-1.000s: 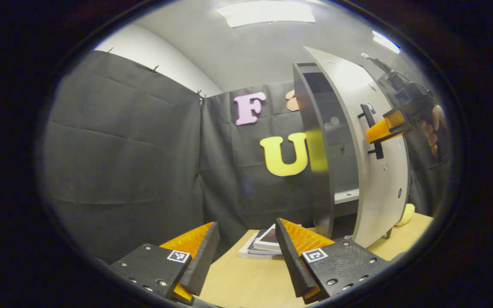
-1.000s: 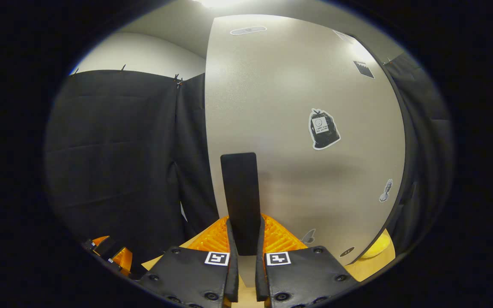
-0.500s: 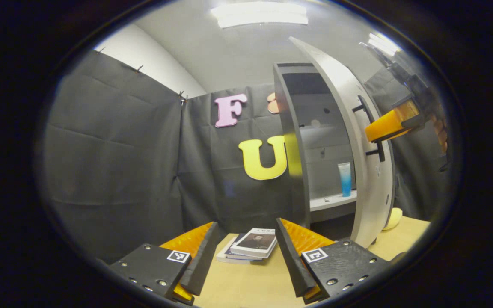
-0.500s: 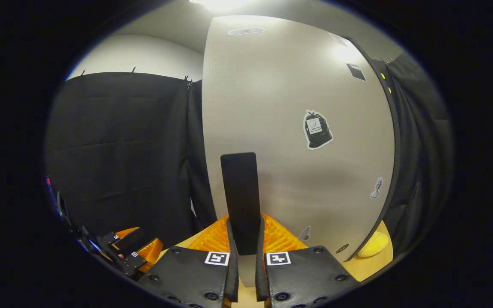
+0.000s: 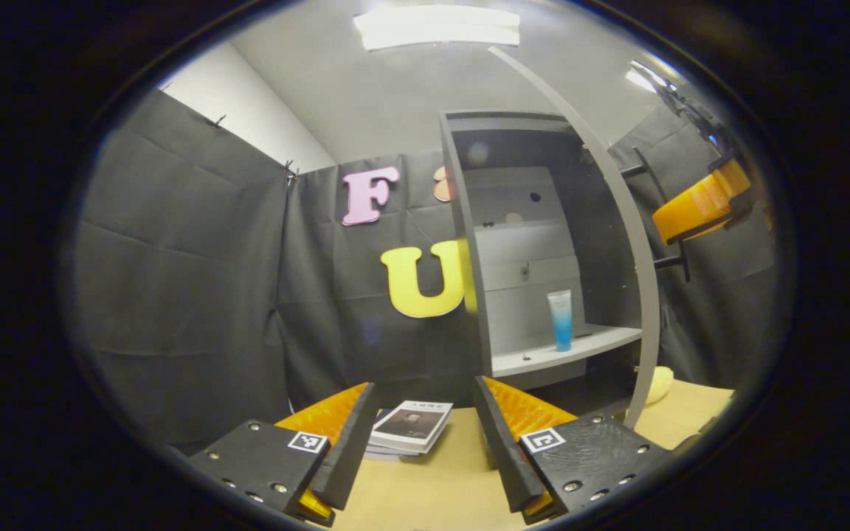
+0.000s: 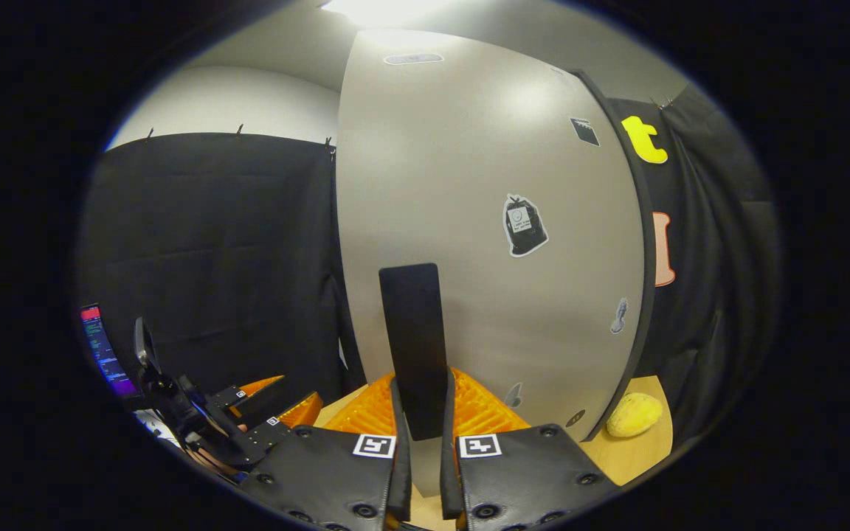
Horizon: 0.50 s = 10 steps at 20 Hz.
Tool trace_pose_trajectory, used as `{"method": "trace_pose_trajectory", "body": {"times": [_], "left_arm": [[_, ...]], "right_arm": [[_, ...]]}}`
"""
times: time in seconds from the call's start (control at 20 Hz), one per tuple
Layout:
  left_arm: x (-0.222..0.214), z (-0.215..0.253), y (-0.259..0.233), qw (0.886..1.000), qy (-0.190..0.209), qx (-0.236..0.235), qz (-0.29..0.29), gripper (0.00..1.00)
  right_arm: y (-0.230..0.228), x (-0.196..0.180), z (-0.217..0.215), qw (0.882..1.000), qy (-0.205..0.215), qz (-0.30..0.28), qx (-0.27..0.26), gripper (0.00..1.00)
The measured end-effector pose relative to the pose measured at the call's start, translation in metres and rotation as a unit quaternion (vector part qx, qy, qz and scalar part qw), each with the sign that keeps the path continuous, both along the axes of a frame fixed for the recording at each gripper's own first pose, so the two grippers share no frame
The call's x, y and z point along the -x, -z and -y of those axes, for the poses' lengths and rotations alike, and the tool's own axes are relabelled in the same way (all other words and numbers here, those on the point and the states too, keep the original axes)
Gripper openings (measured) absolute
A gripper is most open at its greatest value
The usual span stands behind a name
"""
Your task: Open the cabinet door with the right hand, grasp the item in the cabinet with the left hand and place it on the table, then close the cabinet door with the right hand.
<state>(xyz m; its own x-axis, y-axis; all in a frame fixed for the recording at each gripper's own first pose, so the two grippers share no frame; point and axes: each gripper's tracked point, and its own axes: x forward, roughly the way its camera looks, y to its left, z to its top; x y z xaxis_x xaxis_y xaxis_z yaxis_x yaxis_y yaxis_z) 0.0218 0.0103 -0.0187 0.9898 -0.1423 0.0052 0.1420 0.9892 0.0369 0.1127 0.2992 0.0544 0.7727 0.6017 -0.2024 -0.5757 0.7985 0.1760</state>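
Observation:
The grey cabinet (image 5: 469, 243) stands on the table with its door (image 5: 620, 221) swung wide, seen edge-on in the left gripper view. A white and blue tube (image 5: 561, 319) stands upright on the cabinet's shelf (image 5: 536, 359). My left gripper (image 5: 419, 435) is open and empty, low over the table, well short of the cabinet. In the right gripper view the door (image 6: 484, 221) is close in front, and my right gripper (image 6: 419, 435) is shut on its black handle (image 6: 414, 332). The right gripper (image 5: 698, 210) also appears at the handle in the left gripper view.
A small stack of books (image 5: 406, 428) lies on the wooden table (image 5: 432, 494) between my left fingers. A yellow object (image 6: 633, 414) lies on the table by the door's lower corner. The left gripper (image 6: 248, 424) and a monitor (image 6: 104, 350) sit low left.
The door has swung further open, pulled by my right gripper on the handle. The cabinet's inside and the tube have come into sight. My left gripper stayed open.

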Motion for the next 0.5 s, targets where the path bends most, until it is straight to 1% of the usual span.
{"method": "trace_pose_trajectory", "body": {"times": [0.05,0.1,0.2,0.25,0.35,0.4,0.5], "left_arm": [[-0.001,0.007,-0.001,1.0,0.005,0.0,0.001,0.8],[0.0,0.014,-0.003,1.0,0.01,0.0,0.002,0.8],[0.002,0.03,-0.005,1.0,0.021,0.0,0.003,0.8],[0.002,0.039,-0.005,1.0,0.026,0.001,0.003,0.8],[0.003,0.056,-0.006,0.999,0.037,0.005,0.004,0.8],[0.003,0.065,-0.007,0.999,0.043,0.006,0.004,0.8],[0.004,0.08,-0.009,0.999,0.053,0.009,0.003,0.8]], "right_arm": [[0.001,0.0,0.001,1.0,-0.001,0.001,0.0,0.15],[0.0,0.001,0.002,1.0,-0.001,0.0,-0.001,0.17],[0.0,0.001,0.002,1.0,-0.003,0.0,-0.005,0.15],[0.0,0.0,0.003,1.0,-0.002,0.0,-0.006,0.17],[-0.001,0.0,0.004,1.0,-0.001,0.002,-0.006,0.17],[-0.001,0.0,0.006,1.0,0.001,0.002,-0.004,0.14],[-0.001,0.0,0.009,1.0,0.006,0.004,-0.002,0.17]]}}
